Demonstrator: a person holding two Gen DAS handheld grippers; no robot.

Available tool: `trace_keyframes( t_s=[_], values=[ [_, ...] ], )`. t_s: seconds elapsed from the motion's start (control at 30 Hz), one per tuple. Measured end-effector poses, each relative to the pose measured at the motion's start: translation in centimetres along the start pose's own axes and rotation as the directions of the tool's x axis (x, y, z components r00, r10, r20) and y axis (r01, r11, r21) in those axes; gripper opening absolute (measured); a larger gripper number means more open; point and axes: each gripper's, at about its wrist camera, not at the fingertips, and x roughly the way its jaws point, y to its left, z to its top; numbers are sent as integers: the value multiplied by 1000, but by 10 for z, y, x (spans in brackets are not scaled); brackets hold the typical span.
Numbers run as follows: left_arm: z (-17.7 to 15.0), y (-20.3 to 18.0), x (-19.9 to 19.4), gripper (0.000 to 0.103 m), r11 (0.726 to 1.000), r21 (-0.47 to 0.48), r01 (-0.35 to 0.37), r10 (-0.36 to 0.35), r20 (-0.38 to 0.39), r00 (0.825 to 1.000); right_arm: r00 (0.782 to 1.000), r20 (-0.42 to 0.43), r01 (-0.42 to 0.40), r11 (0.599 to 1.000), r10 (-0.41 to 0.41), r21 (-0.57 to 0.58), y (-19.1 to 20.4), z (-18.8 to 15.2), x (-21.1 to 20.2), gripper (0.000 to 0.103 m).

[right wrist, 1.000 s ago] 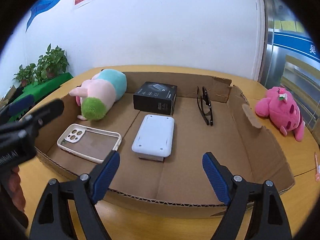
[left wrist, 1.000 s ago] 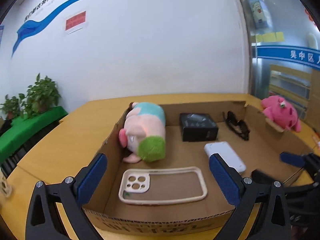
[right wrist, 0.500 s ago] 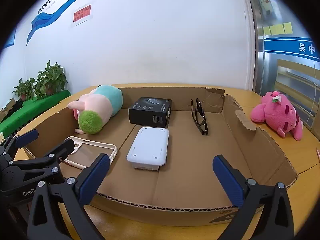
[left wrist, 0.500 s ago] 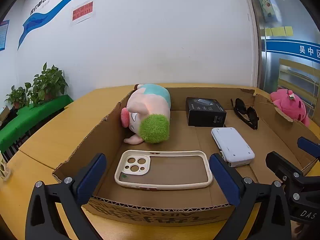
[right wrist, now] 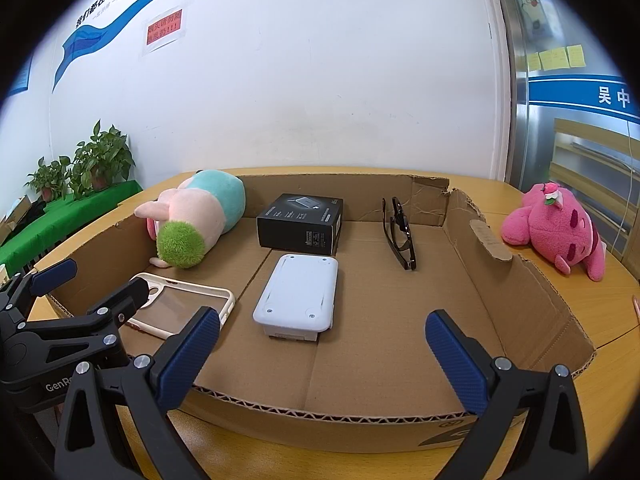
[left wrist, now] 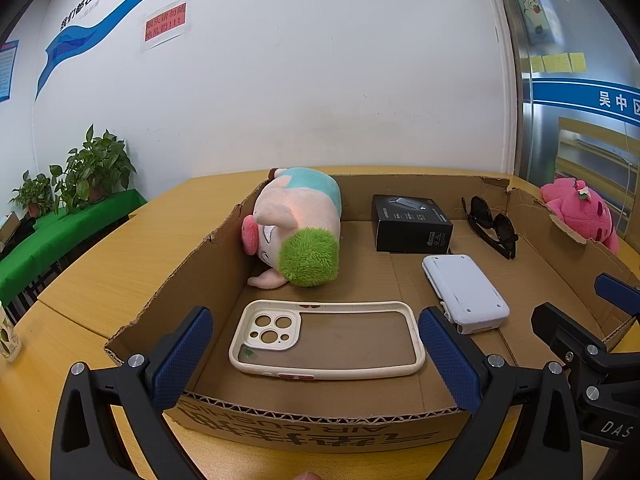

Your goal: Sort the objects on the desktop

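A shallow cardboard box (left wrist: 312,428) (right wrist: 360,420) lies on the wooden table. Inside it are a pig plush with green hair (left wrist: 298,226) (right wrist: 196,218), a cream phone case (left wrist: 328,338) (right wrist: 180,304), a black carton (left wrist: 412,224) (right wrist: 300,222), a white device (left wrist: 464,292) (right wrist: 298,298) and black sunglasses (left wrist: 492,226) (right wrist: 400,234). A pink plush (left wrist: 580,212) (right wrist: 556,228) lies on the table outside the box, at the right. My left gripper (left wrist: 312,360) stands open at the box's near edge, framing the phone case. My right gripper (right wrist: 320,348) is open and empty over the near wall.
Potted plants (left wrist: 76,176) stand on a green-covered bench (left wrist: 48,240) at the left. A white wall rises behind the table, a metal and glass door (left wrist: 580,120) at the right. Each gripper shows at the edge of the other's view.
The right gripper's jaws have spread wider. The left gripper sank a little and its view levelled toward the box; both have held still since half a second ago.
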Motion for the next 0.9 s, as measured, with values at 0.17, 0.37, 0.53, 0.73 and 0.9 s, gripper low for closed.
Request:
trace_keyframes(
  t_s=[0.17,0.37,0.53,0.73,0.9],
  values=[
    [2,0,1,103,1000,0,0,0,0,1000,1000,0,0,1000,0,0,0,0,0,102],
    [0,0,-1,103,1000,0,0,0,1,1000,1000,0,0,1000,0,0,0,0,0,102],
    [0,0,-1,103,1000,-1,0,0,2,1000,1000,0,0,1000,0,0,0,0,0,102],
    [0,0,-1,103,1000,-1,0,0,2,1000,1000,0,0,1000,0,0,0,0,0,102],
    [-1,0,-1,103,1000,-1,0,0,2,1000,1000,0,0,1000,0,0,0,0,0,102]
  ],
)
